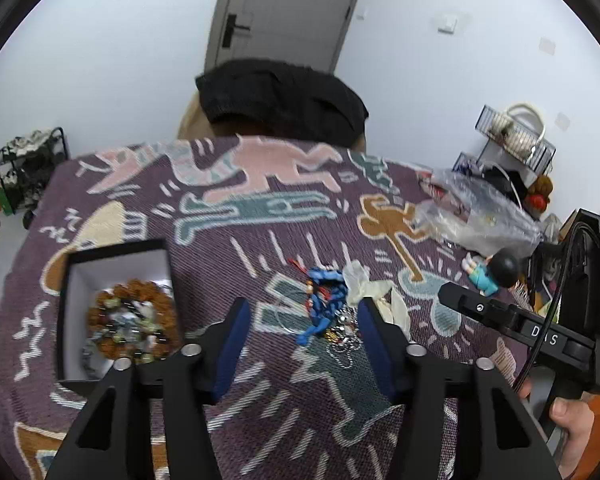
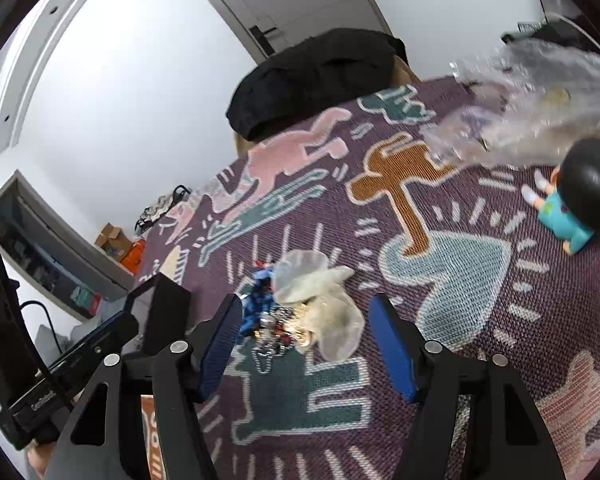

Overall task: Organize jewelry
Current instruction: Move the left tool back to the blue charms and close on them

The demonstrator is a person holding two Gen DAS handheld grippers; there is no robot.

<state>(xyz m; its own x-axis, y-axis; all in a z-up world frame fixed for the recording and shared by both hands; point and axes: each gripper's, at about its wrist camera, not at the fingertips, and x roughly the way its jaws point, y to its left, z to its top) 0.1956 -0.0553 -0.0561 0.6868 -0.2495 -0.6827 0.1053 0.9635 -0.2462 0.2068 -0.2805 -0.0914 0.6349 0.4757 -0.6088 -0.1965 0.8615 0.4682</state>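
A tangle of jewelry (image 1: 332,316) with a blue cord piece (image 1: 326,300), silver chains and small clear bags (image 1: 374,292) lies on the purple patterned cloth (image 1: 260,216). My left gripper (image 1: 304,316) is open, its blue fingers on either side of the tangle, just above it. A black box with a white lining (image 1: 80,280) at the left holds beaded bracelets (image 1: 134,326). In the right wrist view my right gripper (image 2: 306,316) is open over the same jewelry pile (image 2: 276,324) and the clear bags (image 2: 324,296). The right gripper also shows in the left wrist view at the right.
A small doll with black hair and teal clothes (image 2: 580,200) lies at the right, also in the left wrist view (image 1: 492,274). Crumpled clear plastic (image 1: 472,212) sits behind it. A black garment (image 1: 280,100) covers a chair at the far edge. A wire rack (image 1: 516,136) stands at the back right.
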